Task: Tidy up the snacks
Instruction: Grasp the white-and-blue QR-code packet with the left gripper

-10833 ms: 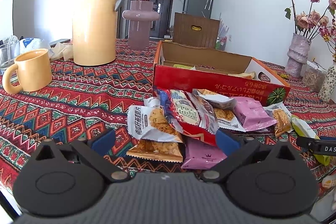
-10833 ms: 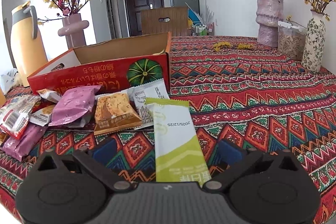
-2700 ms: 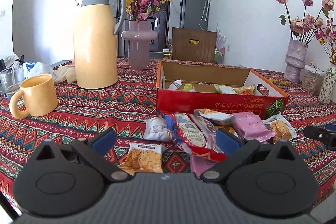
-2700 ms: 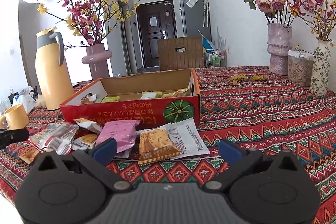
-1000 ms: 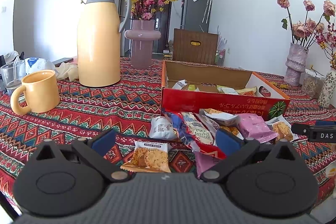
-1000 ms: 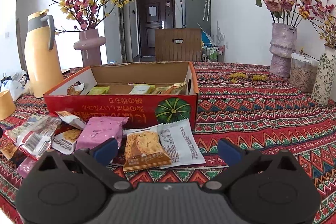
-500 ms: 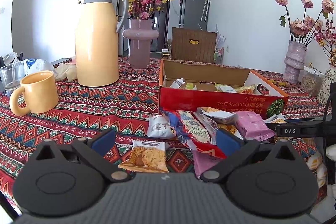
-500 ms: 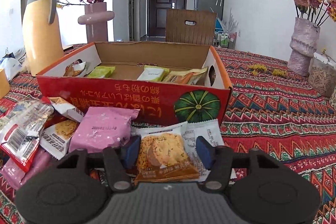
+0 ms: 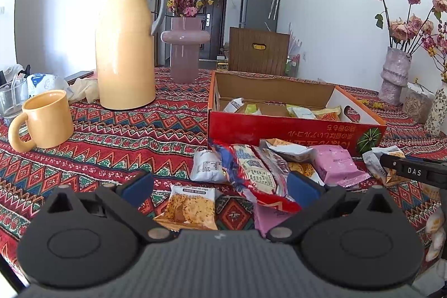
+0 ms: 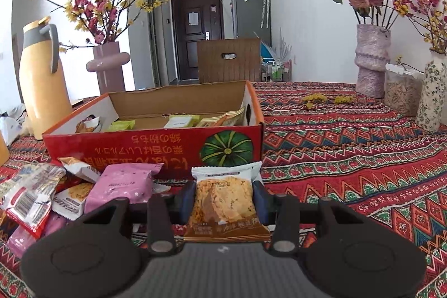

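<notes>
Your right gripper has its two blue pads on either side of the orange cracker packet, the jaws closing onto its sides; the packet sits just in front of the red cardboard box, on the patterned tablecloth. Taking it across its narrow width makes sense, since a flat, crinkly wrapper gives you little else to pinch and the box mouth is right behind for the drop. Beside it to the left lies the pink packet, then the red-and-silver pack and the rest of the loose pile; a few snacks already lie inside the box. Your left gripper hangs over another orange cracker packet with its fingers spread wide and nothing between the pads, likely waiting its turn. A second ago your right jaws stood wide apart, well back from this packet; since then you have pushed in closer and drawn them nearly together around it, while the white wrapper that showed beside it is now hidden behind it.
</notes>
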`<state>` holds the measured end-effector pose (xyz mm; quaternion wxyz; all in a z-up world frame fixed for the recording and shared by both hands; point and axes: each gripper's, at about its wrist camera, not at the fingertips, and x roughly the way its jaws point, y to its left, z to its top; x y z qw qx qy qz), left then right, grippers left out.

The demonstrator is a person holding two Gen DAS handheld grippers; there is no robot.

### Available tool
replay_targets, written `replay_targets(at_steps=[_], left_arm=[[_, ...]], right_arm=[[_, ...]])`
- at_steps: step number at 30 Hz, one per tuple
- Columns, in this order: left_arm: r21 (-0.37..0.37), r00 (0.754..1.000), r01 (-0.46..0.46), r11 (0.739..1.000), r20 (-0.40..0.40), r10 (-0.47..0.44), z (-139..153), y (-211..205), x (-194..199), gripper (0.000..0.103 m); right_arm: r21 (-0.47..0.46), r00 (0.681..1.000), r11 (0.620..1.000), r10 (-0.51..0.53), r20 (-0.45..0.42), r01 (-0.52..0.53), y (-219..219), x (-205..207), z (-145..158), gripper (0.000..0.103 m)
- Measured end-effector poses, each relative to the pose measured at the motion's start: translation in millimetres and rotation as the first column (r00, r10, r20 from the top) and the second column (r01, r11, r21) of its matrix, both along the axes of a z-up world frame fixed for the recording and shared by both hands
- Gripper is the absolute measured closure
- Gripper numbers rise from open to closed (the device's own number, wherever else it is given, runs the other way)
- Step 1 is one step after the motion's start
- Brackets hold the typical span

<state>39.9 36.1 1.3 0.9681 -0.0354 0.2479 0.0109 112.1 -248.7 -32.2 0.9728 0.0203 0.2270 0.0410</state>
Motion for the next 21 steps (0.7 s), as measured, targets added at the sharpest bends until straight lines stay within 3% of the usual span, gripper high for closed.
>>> replay_targets(at_steps=[8, 12, 17, 21], left_arm=[[0.051, 0.999, 0.018, 0.999, -0.044, -0.015, 15.1, -22.7, 29.0, 0.000], [0.079, 0.991, 0.028, 0.996, -0.136, -0.017, 18.7, -36.5, 59.3, 0.000], [0.113, 0.958, 0.031, 0.993, -0.286, 0.002, 6.5, -51.3, 95.0, 0.000], [0.145, 0.940, 0.015, 0.989, -0.339, 0.036, -1.0, -56.7, 110.5, 0.001]], right_arm=[[0.040, 0.998, 0.999, -0.027, 0.057, 0.025, -12.3, 1.1, -7.6, 0.060], [0.045, 0.997, 0.999, -0.019, 0.073, 0.015, -12.8, -1.3, -8.3, 0.060], [0.056, 0.997, 0.998, -0.008, 0.073, 0.004, -13.9, -2.0, -9.1, 0.060], [0.064, 0.997, 0.998, 0.000, 0.075, -0.005, -14.7, -2.5, -9.5, 0.060]])
